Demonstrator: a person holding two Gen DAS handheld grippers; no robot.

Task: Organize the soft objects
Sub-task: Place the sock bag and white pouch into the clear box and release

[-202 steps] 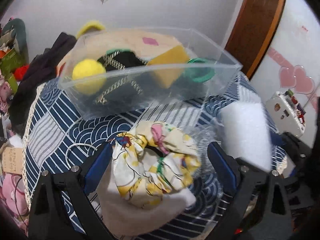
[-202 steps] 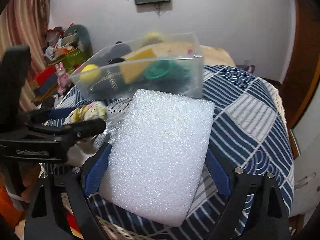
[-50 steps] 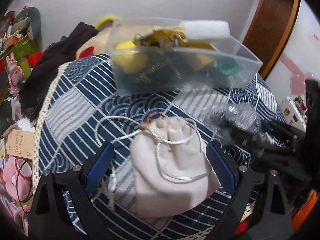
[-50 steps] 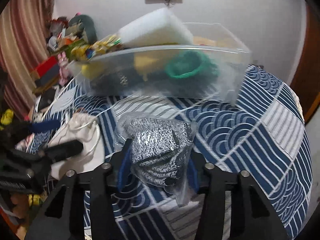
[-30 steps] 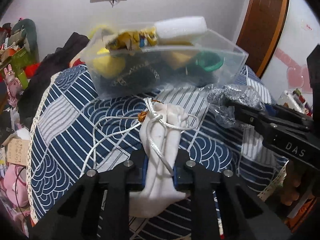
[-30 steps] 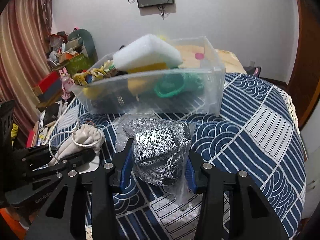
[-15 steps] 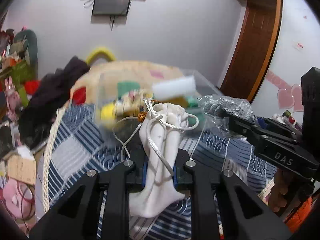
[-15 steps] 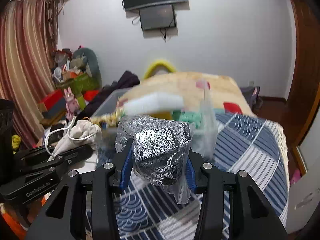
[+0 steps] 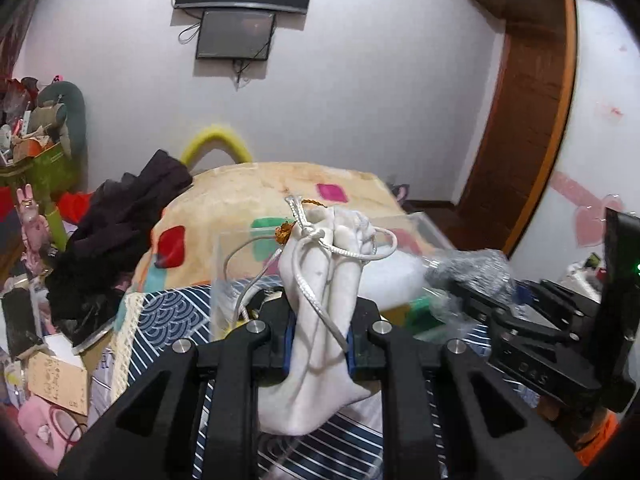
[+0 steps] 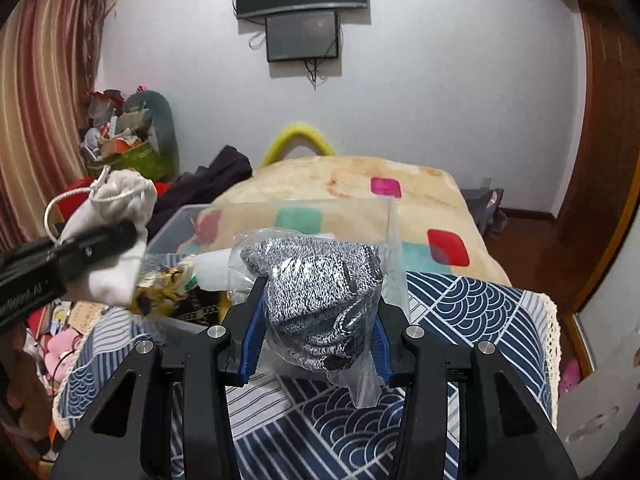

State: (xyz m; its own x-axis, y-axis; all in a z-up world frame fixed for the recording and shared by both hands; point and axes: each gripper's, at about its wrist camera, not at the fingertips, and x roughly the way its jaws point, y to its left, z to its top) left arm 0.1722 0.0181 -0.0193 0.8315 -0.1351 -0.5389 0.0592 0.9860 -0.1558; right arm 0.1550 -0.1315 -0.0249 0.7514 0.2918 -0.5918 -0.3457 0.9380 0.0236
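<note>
My left gripper [image 9: 318,340] is shut on a white drawstring pouch [image 9: 324,280] and holds it in the air above the near edge of the clear plastic bin [image 9: 224,272]. The pouch also shows at the left of the right wrist view [image 10: 116,236]. My right gripper [image 10: 316,340] is shut on a grey knit item in a clear plastic bag [image 10: 316,280], raised just in front of the bin [image 10: 176,224]. A white foam block [image 9: 392,284] and a floral fabric piece [image 10: 160,284] lie in the bin.
The bin stands on a table with a blue patterned cloth [image 10: 460,312]. Behind it is a bed with a beige blanket [image 10: 360,184], dark clothes [image 9: 120,216] and clutter at the left. A wooden door [image 9: 520,128] is at the right.
Both grippers have closed on their items, lifted them off the cloth and moved up toward the bin; the view now tilts up to the wall and bed.
</note>
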